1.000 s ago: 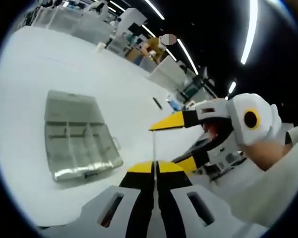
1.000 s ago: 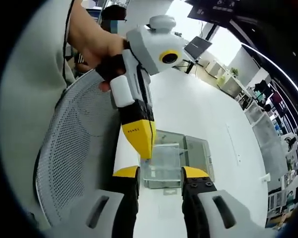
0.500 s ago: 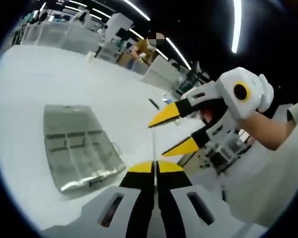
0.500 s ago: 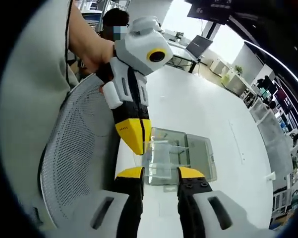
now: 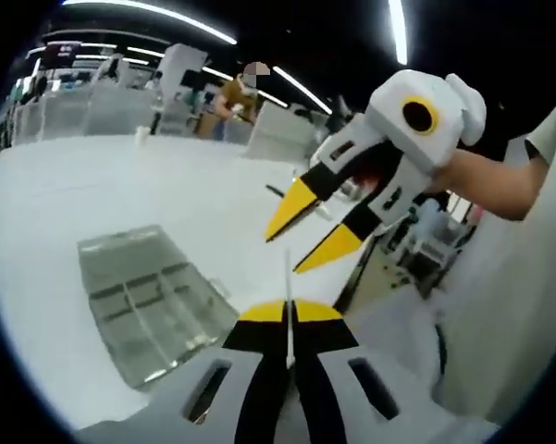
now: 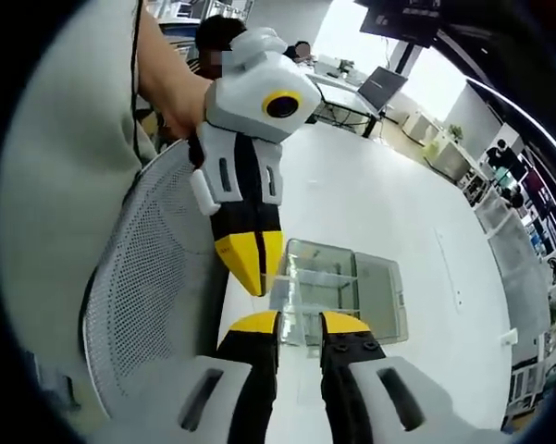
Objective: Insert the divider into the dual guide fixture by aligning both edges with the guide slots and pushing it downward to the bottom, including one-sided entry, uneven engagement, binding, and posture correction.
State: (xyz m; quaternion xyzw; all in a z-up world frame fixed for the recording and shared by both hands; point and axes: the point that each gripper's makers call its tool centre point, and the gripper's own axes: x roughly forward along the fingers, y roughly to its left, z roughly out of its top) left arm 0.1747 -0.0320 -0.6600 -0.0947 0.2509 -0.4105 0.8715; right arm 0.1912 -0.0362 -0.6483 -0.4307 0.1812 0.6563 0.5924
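One clear divider (image 5: pixel 288 305) pinched in left gripper (image 5: pixel 290 319) fingers; right gripper (image 6: pixel 299 326) fingers apart; compartmented fixture (image 5: pixel 153 301) w/ bays bare.

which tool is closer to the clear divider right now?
Left. The left tool is shut on the divider edge; the right tool, open, has its jaws either side of it, not clamped.
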